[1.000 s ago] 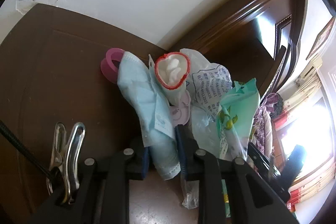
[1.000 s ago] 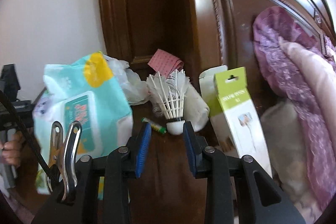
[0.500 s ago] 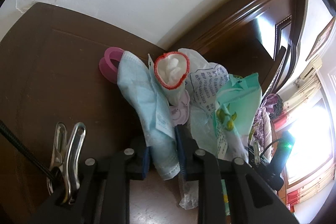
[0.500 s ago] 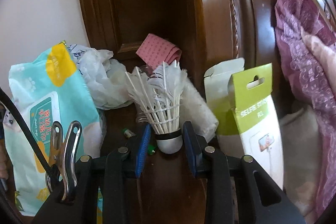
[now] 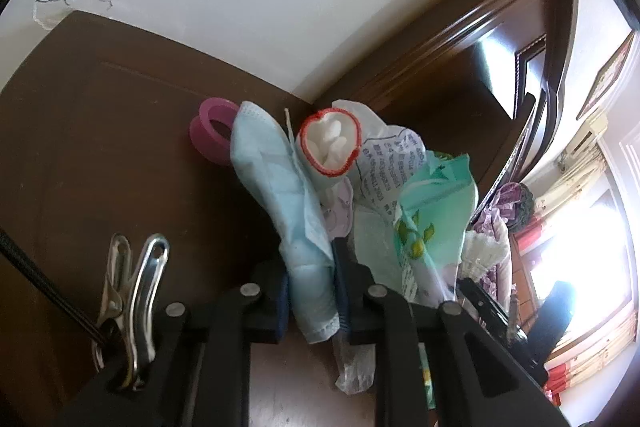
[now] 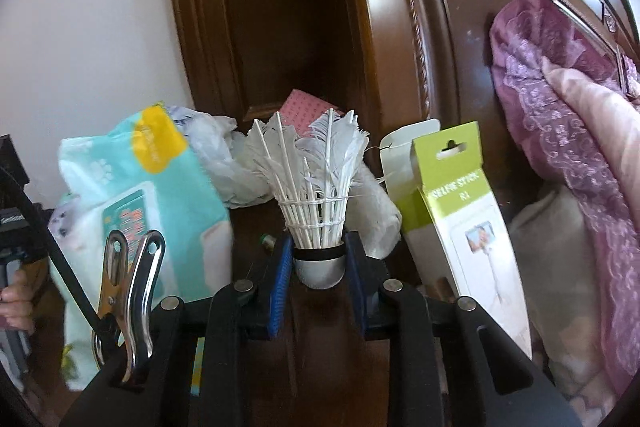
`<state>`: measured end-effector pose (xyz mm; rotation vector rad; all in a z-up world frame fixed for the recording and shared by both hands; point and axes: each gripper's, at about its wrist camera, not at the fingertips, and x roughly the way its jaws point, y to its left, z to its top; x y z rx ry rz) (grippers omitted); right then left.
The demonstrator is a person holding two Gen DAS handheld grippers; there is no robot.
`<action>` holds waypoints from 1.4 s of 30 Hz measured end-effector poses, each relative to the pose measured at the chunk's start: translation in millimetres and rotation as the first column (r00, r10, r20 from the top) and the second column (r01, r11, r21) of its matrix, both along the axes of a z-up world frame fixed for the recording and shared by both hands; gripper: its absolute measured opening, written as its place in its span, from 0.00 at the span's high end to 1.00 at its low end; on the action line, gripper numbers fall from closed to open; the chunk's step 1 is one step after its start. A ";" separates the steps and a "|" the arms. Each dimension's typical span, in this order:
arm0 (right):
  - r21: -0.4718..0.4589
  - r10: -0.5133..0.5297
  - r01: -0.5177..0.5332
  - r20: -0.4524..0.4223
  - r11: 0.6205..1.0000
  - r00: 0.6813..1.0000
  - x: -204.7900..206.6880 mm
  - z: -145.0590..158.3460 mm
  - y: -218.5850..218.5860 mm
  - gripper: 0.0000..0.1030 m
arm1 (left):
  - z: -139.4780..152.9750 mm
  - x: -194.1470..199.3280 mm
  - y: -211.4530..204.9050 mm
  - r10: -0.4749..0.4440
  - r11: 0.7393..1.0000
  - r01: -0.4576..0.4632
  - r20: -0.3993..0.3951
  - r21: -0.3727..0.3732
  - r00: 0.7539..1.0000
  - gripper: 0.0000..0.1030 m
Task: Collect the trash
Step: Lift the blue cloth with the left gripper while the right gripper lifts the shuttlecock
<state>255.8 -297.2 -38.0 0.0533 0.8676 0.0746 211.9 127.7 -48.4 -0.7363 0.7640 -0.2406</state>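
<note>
My left gripper (image 5: 310, 259) is closing on a light-blue face mask (image 5: 272, 171) that stands up between its pads. Behind the mask lean a red-rimmed white wrapper (image 5: 330, 143), a printed white plastic bag (image 5: 388, 159) and a green wet-wipes pack (image 5: 432, 211). In the right wrist view a white feather shuttlecock (image 6: 316, 179) stands upright on the dark wooden top (image 6: 328, 367). My right gripper (image 6: 318, 259) is closing around its cork base, and both pads touch the cork.
A pink tape ring (image 5: 212, 137) lies behind the mask. Right of the shuttlecock stands a green-and-white selfie-stick box (image 6: 468, 219); left of it the wipes pack (image 6: 140, 195) and a plastic bag (image 6: 216, 147). Purple lace bedding (image 6: 560, 87) fills the right. A hand (image 6: 16, 303) shows at far left.
My right gripper has come forward onto the shuttlecock, whose cork base now sits between the narrowed jaws. The left gripper still pinches the mask and has hardly moved.
</note>
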 end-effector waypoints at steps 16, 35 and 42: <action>0.075 0.021 -0.025 0.057 0.997 0.998 -74.5 36.3 6.5 0.74 | 26.7 -50.3 -0.4 0.013 0.996 -0.015 0.024 0.083 1.000 0.84; 0.115 -0.035 0.021 0.122 0.993 0.992 -164.2 78.3 -1.0 0.74 | 68.4 -125.0 -31.1 -0.079 0.993 0.071 0.086 0.090 0.993 0.84; 0.138 -0.079 0.062 0.121 0.988 0.990 -206.0 86.9 -19.0 0.74 | 74.5 -152.5 -49.5 -0.128 0.987 0.118 0.089 0.112 0.988 0.84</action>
